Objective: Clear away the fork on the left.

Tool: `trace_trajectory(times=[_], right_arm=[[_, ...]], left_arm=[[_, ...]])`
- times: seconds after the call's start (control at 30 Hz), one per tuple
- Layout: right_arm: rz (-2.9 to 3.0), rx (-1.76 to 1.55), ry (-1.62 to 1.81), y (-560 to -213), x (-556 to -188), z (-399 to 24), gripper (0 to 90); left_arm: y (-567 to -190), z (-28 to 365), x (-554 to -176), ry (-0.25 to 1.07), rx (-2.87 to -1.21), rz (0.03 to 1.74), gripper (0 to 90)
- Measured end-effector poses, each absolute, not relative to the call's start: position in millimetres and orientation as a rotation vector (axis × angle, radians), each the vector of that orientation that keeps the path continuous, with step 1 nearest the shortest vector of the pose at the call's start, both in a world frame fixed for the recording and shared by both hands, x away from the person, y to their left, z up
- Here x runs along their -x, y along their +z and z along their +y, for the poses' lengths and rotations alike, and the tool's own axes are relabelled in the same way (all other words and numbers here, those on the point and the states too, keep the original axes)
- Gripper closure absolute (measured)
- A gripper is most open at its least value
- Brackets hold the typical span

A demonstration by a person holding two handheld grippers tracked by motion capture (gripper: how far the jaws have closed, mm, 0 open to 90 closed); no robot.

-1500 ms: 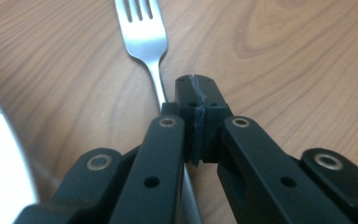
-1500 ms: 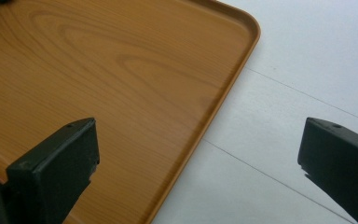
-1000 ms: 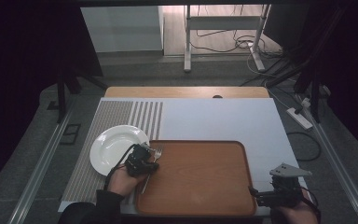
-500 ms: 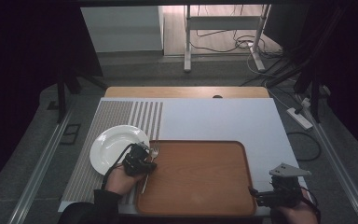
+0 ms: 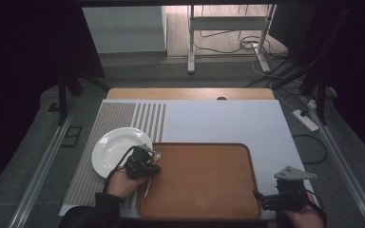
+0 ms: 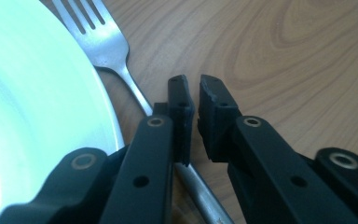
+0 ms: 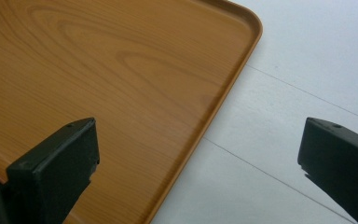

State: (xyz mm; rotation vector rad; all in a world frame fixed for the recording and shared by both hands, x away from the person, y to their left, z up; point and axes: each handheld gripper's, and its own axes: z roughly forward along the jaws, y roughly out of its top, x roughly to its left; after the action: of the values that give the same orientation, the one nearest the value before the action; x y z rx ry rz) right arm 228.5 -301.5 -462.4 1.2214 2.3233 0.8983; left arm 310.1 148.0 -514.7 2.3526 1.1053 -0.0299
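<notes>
The fork (image 6: 121, 70) handle disappears under the left gripper (image 6: 193, 100), so I can't tell if the tips touch it. The plate (image 6: 37, 116) beside the fork is cut off by the frame edge, and so is the fork's far prong end.

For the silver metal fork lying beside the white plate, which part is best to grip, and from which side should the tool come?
Probably the bare handle of the silver metal fork, between the tines and the left tool. It lies flat on the brown wooden tray, so come from above, jaws across the narrow handle. The round white plate sits close on one side, so keep that jaw thin against the rim.
</notes>
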Motion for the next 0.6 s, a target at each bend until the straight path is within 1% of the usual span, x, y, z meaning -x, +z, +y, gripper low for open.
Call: trace_trajectory(times=[0.2, 0.37, 0.6], right_arm=[[2.324, -1.221, 0.899, -462, -229, -302, 0.0], [2.325, -1.219, 0.898, -462, -229, -301, 0.0], [2.325, -1.221, 0.898, -462, -229, -301, 0.0]], left_arm=[[-512, 148, -308, -0.026, -2.337, 1.089, 75.6], [-507, 148, -305, -0.005, -2.327, 1.049, 68.5], [-504, 150, -303, 0.041, -2.31, 1.016, 52.6]])
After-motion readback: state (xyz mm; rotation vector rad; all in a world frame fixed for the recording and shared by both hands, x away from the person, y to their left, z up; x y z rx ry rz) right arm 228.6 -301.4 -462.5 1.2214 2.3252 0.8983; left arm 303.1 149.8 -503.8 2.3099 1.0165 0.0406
